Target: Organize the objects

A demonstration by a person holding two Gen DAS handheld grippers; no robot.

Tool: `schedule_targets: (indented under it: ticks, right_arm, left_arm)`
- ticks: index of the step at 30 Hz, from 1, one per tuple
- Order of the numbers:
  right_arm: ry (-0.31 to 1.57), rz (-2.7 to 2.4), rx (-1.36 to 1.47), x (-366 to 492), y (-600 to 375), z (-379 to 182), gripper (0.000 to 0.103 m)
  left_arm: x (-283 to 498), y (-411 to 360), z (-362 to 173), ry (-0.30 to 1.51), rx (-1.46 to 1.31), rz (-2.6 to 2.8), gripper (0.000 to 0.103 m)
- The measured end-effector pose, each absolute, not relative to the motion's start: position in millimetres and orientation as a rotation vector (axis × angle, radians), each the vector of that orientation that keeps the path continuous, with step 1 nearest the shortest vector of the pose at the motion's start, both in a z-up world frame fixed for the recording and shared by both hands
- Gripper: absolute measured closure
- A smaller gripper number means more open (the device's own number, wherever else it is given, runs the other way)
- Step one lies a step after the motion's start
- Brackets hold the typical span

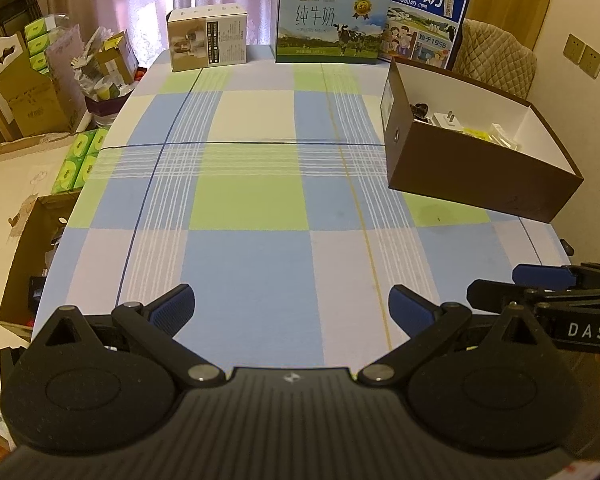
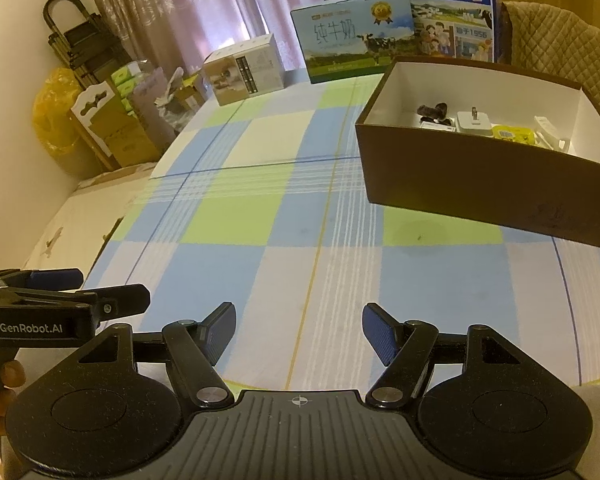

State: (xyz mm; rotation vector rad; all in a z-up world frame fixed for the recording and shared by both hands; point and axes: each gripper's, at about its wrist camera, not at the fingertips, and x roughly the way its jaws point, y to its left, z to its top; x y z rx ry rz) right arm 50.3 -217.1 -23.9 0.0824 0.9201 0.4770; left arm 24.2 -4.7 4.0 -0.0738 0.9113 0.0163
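A brown box (image 2: 480,184) with white inner walls sits at the right of the checked tablecloth (image 1: 252,208). Low inside it lie a white plug (image 2: 474,122), a yellow packet (image 2: 512,134) and something dark, perhaps a clip (image 2: 432,111); the near wall hides their lower parts. At the top of the frame stand two milk cartons (image 1: 326,24) printed "纯牛奶", one showing "PURE MILK". The left gripper (image 1: 290,306) and the right gripper (image 2: 298,330) both stand spread wide, grasping nothing. The left gripper's body reads "GenRobot.AI".
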Motion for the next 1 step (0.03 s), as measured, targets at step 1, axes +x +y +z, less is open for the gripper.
schedule_targets:
  ticks: [1]
  right_arm:
    - [0.92,0.477,0.082,52.0,-217.0,-25.2,0.036]
  left_arm:
    - [25.9,-4.6,3.1,0.912,-0.073,0.018,0.001]
